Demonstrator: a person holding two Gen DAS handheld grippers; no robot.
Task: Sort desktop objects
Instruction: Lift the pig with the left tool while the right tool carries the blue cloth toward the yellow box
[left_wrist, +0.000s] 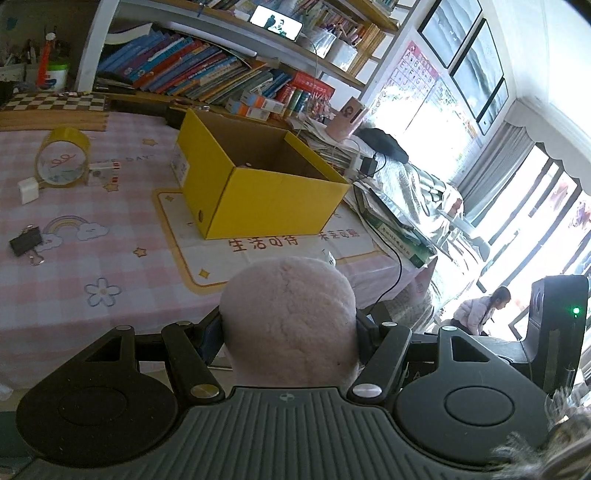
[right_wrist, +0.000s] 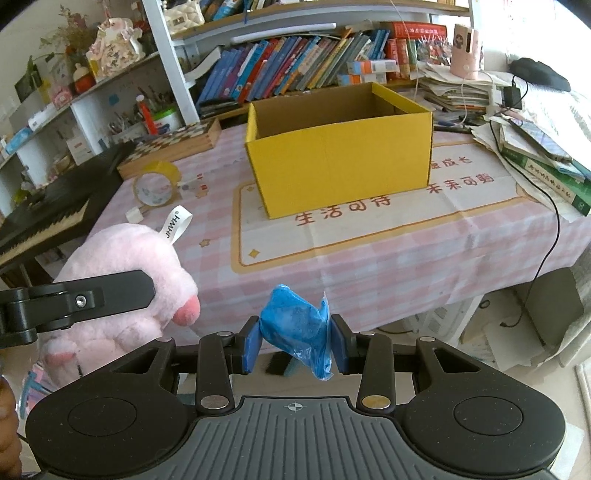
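A pink plush toy (left_wrist: 290, 321) is pinched between the fingers of the left gripper (left_wrist: 290, 332), held off the near edge of the table (left_wrist: 110, 266); the right wrist view shows it (right_wrist: 122, 280) at the left with a white ribbon tag (right_wrist: 177, 221). The right gripper (right_wrist: 295, 343) is clamped on a crumpled blue plastic bag (right_wrist: 295, 325), also short of the table edge. Further in, an open yellow cardboard box (right_wrist: 340, 158) stands on the pink checked cloth. Left of it lie a roll of yellow tape (left_wrist: 62, 157), a small white block (left_wrist: 27, 190) and a black binder clip (left_wrist: 25, 240)
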